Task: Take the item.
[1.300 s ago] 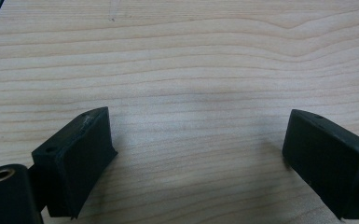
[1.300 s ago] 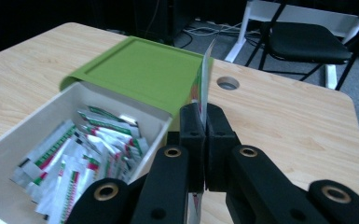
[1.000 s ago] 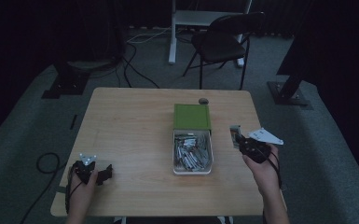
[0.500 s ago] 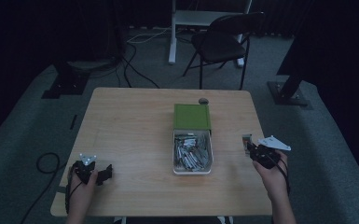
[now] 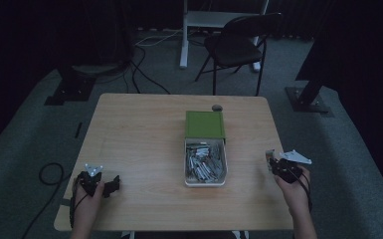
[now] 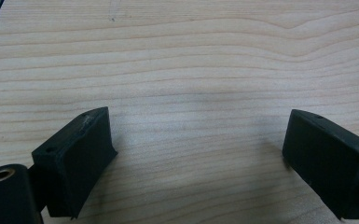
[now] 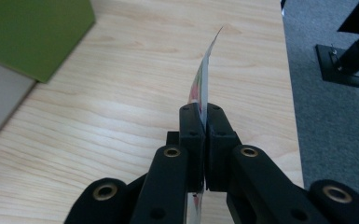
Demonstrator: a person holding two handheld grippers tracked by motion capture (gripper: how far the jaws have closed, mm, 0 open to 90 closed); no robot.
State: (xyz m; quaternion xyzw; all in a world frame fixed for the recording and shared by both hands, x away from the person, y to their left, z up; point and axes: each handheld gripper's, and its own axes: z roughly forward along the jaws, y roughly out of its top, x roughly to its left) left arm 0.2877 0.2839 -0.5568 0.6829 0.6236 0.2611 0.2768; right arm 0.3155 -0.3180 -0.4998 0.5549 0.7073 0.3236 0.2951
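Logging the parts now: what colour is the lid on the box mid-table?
Green; the lid shows best in the high view.

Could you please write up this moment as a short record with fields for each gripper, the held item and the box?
left gripper: jaws wide open, nothing between them, low over the pale wooden table
right gripper: jaws shut on thin printed card, held edge-on near the table's right edge
box: open white box of small metal parts at table centre, green lid behind it
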